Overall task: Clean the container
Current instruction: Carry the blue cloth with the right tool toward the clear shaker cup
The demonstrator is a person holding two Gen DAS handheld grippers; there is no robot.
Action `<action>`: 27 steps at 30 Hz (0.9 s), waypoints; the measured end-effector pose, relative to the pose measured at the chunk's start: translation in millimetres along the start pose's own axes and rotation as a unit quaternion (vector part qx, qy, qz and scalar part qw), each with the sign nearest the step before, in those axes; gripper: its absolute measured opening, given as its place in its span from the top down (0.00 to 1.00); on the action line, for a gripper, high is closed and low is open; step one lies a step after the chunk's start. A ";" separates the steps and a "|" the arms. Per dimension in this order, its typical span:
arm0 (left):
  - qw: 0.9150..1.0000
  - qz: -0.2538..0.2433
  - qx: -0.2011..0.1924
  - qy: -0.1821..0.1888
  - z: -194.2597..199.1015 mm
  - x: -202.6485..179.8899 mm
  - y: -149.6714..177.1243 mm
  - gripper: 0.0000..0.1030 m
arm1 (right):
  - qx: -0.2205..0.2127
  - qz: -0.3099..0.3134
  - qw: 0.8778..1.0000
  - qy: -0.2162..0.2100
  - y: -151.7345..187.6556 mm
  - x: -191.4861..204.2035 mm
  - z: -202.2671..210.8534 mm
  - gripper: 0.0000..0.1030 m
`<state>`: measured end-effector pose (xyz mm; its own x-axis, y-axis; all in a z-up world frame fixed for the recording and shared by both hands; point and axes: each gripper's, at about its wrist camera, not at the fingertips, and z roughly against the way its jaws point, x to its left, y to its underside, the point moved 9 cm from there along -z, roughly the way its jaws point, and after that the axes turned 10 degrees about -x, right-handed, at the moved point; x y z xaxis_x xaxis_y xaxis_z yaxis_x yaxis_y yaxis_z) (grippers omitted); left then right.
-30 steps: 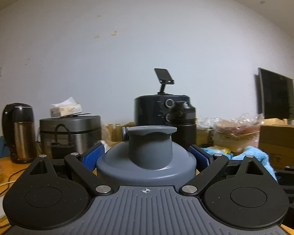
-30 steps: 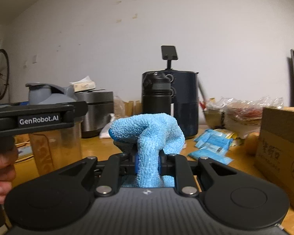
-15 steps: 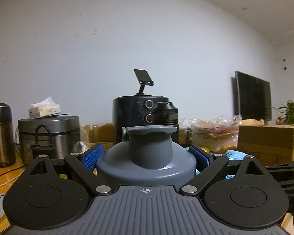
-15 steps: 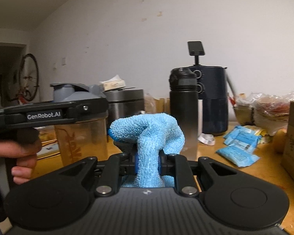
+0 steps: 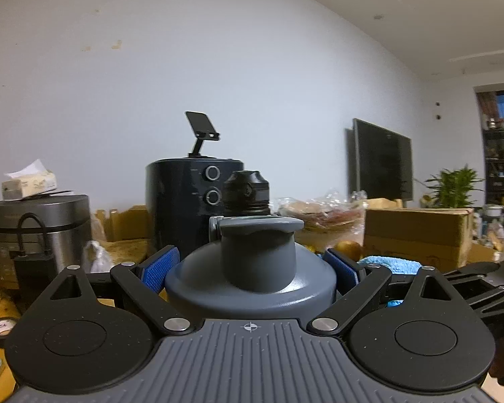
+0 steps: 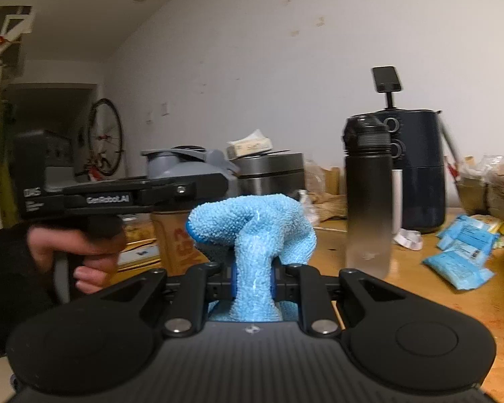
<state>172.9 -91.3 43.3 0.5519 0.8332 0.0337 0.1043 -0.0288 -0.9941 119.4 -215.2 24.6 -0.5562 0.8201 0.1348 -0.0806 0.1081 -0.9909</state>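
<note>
Right hand-held gripper (image 6: 252, 278) pinches fluffy blue cloth (image 6: 252, 225); left hand-held gripper (image 5: 250, 268) clamps grey-lidded container (image 5: 252, 275)

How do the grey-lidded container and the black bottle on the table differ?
The grey-lidded container is wide with an amber see-through body, held by the left gripper; the black bottle is slim, fades to clear, and stands free on the table. Both are upright and capped.

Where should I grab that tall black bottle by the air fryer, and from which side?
Grip the black bottle around its straight body, below the ridged cap, coming in level from the open table side in front. It stands upright, and the air fryer sits close behind it.
</note>
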 end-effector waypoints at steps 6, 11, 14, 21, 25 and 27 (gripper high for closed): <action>0.999 0.007 0.002 0.040 2.6 3.4 0.9 0.09 | 0.002 0.009 0.999 -0.044 0.0 13.3 1.0 0.89; 0.998 0.011 0.003 0.067 3.6 5.2 1.4 0.09 | 0.003 0.016 0.998 -0.060 -0.3 18.0 0.2 0.89; 0.996 0.014 0.004 0.086 4.1 6.9 1.7 0.09 | 0.002 0.021 0.997 -0.068 0.2 20.3 2.1 0.89; 0.993 0.020 0.003 0.115 4.2 8.4 2.6 0.09 | 0.007 0.028 0.996 -0.079 3.4 21.2 5.1 0.89; 0.991 0.037 0.003 0.128 2.4 7.8 2.0 0.09 | 0.007 0.033 0.996 -0.084 3.7 22.7 7.0 0.89; 0.990 0.036 0.001 0.133 1.7 5.6 2.4 0.09 | 0.007 0.034 0.996 -0.083 3.9 22.8 8.0 0.89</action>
<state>174.9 -85.8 40.9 0.7562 0.6542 -0.0117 0.0554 -0.0819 -0.9951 99.8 -200.5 23.8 -0.6903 0.7203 0.0674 -0.0485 0.0469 -0.9977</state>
